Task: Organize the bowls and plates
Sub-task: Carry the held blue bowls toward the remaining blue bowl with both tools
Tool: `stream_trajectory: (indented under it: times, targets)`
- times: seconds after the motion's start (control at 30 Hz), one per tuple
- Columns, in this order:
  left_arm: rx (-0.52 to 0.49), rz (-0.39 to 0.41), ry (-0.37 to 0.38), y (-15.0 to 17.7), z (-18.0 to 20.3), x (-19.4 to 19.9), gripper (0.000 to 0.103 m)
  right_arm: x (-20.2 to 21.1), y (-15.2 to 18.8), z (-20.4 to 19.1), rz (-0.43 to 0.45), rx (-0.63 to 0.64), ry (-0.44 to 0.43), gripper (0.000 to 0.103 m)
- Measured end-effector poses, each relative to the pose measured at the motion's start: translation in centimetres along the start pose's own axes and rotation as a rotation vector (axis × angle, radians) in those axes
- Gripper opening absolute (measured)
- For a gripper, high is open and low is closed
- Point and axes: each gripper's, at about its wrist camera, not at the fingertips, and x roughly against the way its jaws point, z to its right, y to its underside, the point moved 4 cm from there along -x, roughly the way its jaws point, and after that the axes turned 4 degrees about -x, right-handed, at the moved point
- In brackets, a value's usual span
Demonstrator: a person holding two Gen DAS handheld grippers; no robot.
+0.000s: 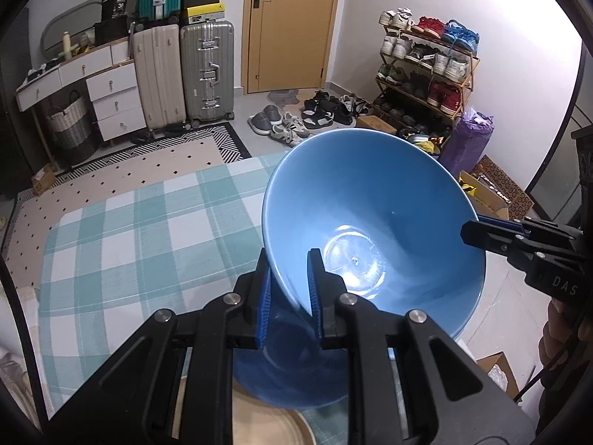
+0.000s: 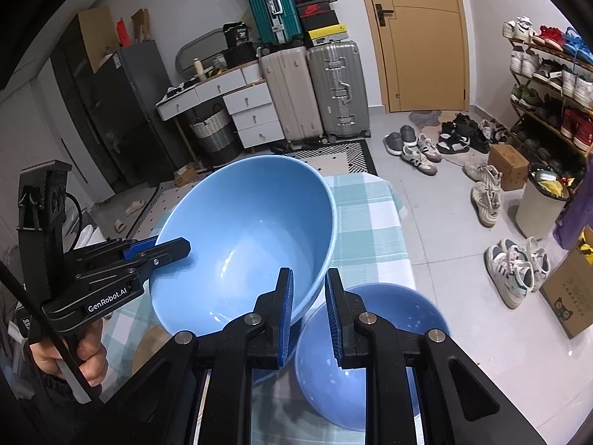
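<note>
Large blue bowl (image 1: 370, 222) hangs tilted above the checked tablecloth (image 1: 129, 230), held by both claws. Left gripper (image 1: 289, 289) is clamped on its near rim; right gripper (image 2: 309, 307) is clamped on the opposite, right-hand rim. A smaller blue bowl (image 2: 389, 333) sits just below on the cloth, near right, beside a beige plate (image 1: 267, 422).

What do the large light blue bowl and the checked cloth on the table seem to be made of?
Large light blue bowl: probably glazed ceramic; its smooth inside shows bright, glossy reflections. Hard plastic is also possible.
Checked cloth: likely woven fabric; its surface is matte and it hangs over the table's edge.
</note>
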Motion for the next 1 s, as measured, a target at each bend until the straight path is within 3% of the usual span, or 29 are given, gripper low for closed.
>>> stream_trajectory:
  times: [0.47, 1.0]
  targets:
    - [0.027, 0.008, -0.010, 2.6, -0.9, 2.5, 0.015, -0.6, 2.0, -1.4, -0.024, 0.013, -0.034, 0.018]
    - [0.055, -0.007, -0.013, 5.1, -2.3, 1.5, 0.015, -2.2, 3.8, -2.2, -0.057, 0.015, -0.043, 0.018]
